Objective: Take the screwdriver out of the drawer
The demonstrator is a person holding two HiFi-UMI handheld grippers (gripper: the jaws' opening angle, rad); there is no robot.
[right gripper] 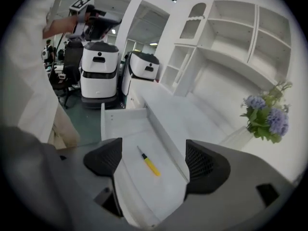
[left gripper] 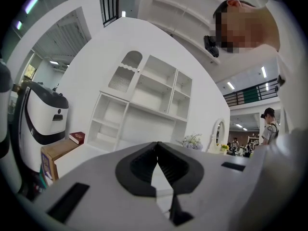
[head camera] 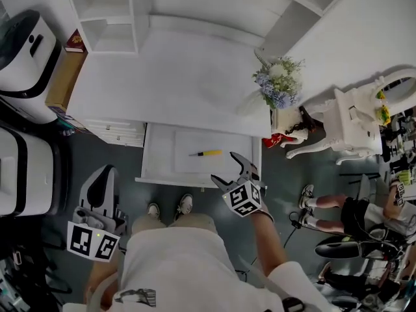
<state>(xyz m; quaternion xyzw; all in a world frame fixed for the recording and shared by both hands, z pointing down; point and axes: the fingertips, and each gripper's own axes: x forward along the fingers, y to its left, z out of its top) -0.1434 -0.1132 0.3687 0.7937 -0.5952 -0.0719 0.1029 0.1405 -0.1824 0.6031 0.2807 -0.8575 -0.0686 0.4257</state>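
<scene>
right gripper view: our right gripper (right gripper: 155, 161) gapes empty, the screwdriver (right gripper: 149, 164) lying lengthwise just ahead between its jaws. our left gripper (left gripper: 157, 163), closed on nothing, is farther.

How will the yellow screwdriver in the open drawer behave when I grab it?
The screwdriver looks slim and rigid, so it is probably light and stiff. Its handle seems round and lies flat on the smooth drawer floor, so a nudge may roll or slide it. The right tool, open and aimed at it, should likely close across the handle.
</scene>
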